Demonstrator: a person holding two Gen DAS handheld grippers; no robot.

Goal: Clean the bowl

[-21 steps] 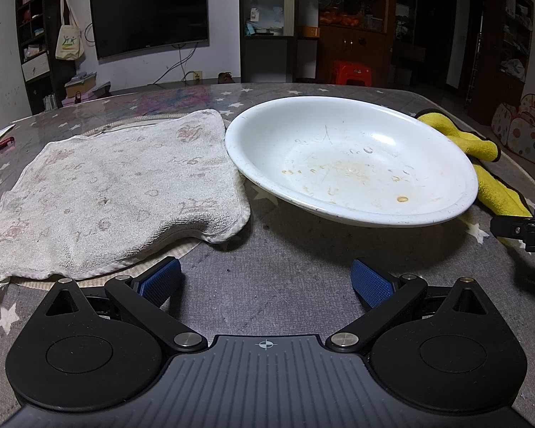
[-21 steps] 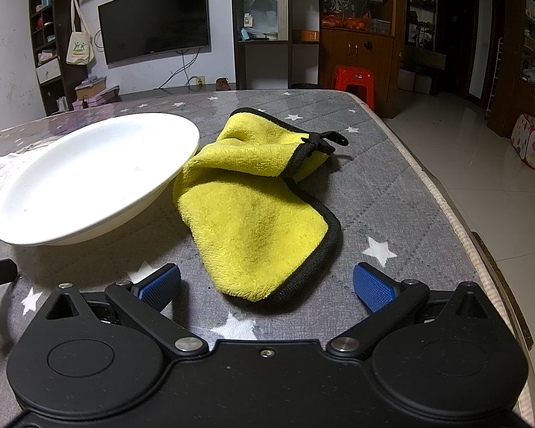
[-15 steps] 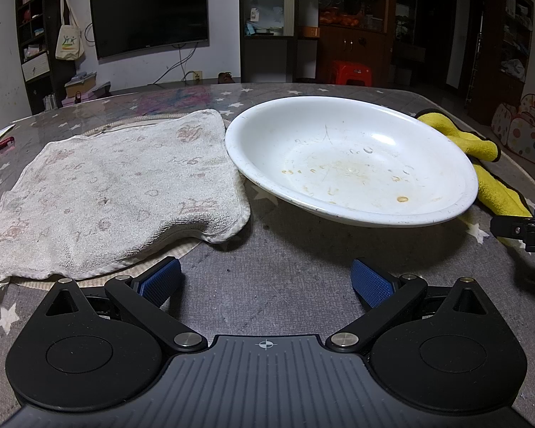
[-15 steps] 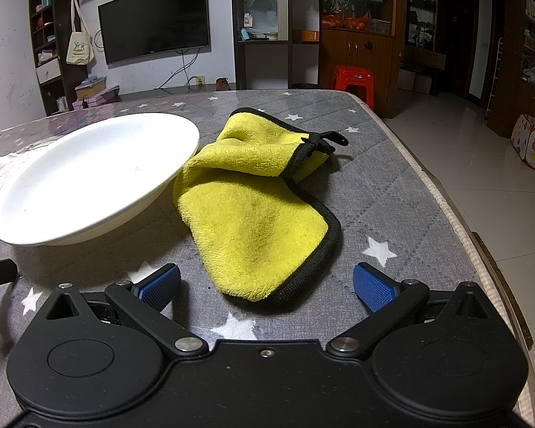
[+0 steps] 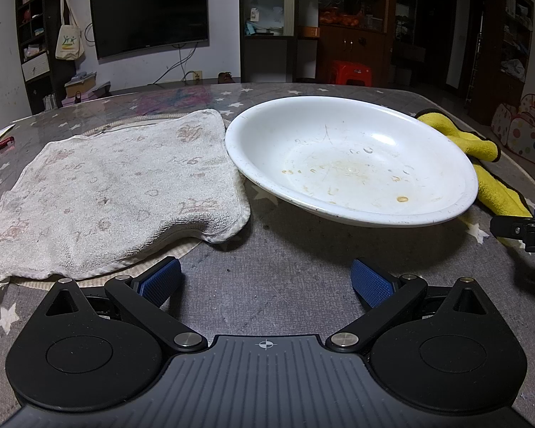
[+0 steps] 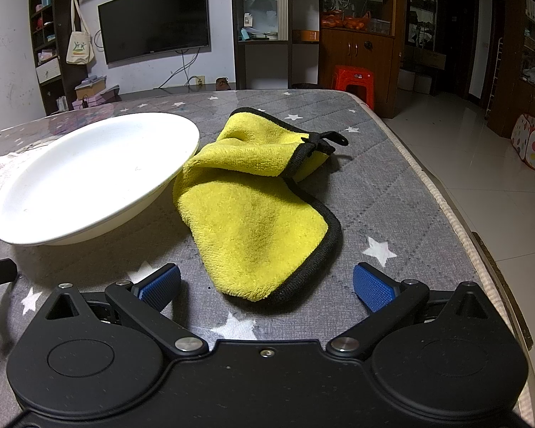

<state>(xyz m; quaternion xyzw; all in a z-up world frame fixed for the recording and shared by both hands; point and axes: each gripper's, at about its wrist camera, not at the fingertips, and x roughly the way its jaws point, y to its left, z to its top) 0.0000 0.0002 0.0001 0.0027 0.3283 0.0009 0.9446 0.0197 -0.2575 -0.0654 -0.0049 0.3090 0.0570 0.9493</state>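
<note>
Nothing has moved since the earlier frames: both claws sit exactly where they were, and the bowl and cloths lie as they did.

The right gripper (image 6: 266, 281) has its jaws spread as wide as they go, with nothing between the blue pads; it holds nothing. Just ahead of it, nearly centred between the pads, lies the yellow cloth (image 6: 256, 221), its near folded corner the closest thing to the claw. The cloth's long axis runs away from the claw and slightly left, up to a black hanging loop at the far end. The bowl (image 6: 89, 174) sits ahead and to the left, its rim touching the cloth's left edge.

The left gripper (image 5: 265, 281) is likewise fully open and empty, angled down at the star-patterned table (image 5: 267, 285). The bowl (image 5: 349, 157), with brownish residue inside, lies ahead and slightly right of it; a stained white towel (image 5: 117, 192) lies ahead-left, just beside the bowl.

The right claw is plainly nearer the yellow cloth, so it probably picks that up, while the left is better placed to steady the bowl's near rim.
</note>
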